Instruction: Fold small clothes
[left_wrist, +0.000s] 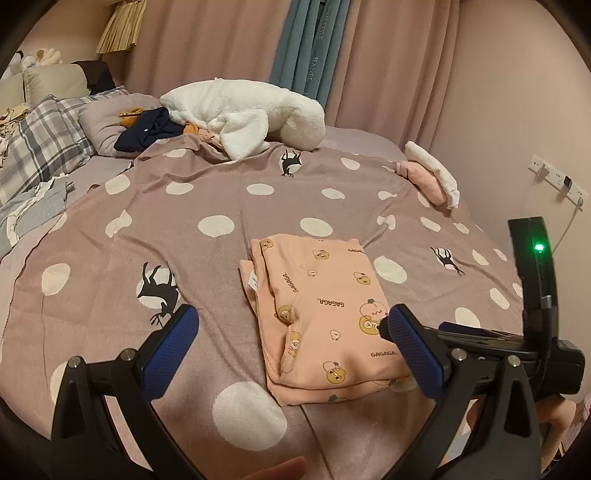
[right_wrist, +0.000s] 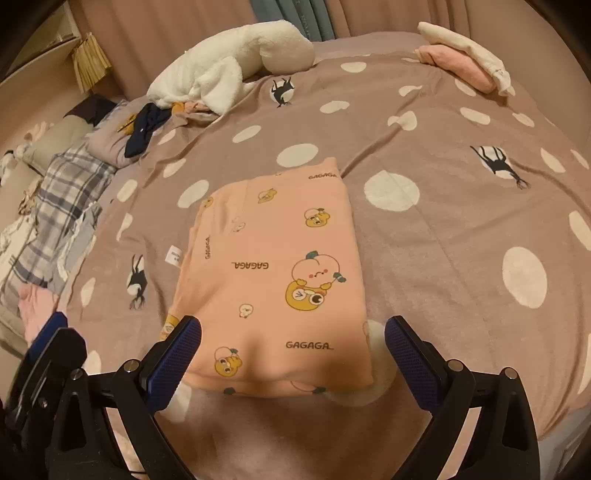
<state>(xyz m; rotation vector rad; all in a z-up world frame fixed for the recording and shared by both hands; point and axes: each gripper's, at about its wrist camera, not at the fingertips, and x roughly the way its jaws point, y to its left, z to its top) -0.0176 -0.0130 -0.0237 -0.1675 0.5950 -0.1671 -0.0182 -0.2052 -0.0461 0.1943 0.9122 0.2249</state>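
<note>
A small peach garment (left_wrist: 325, 314) printed with cartoon bears and "GAGAGA" lies folded into a flat rectangle on the polka-dot blanket (left_wrist: 221, 206); it also shows in the right wrist view (right_wrist: 273, 273). A white care label sticks out at its left edge (right_wrist: 174, 255). My left gripper (left_wrist: 291, 325) is open and empty, hovering just above the garment's near left part. My right gripper (right_wrist: 293, 339) is open and empty, its jaws spread on either side of the garment's near edge. The right gripper's body appears at the right of the left wrist view (left_wrist: 517, 339).
A white fluffy blanket (left_wrist: 251, 114) and dark clothes (left_wrist: 147, 129) lie at the far side of the bed. Folded pink and white items (left_wrist: 432, 173) sit at the far right. Plaid pillow (left_wrist: 40, 144) and grey cloth at left. Curtains and a wall socket strip (left_wrist: 557, 177) lie beyond.
</note>
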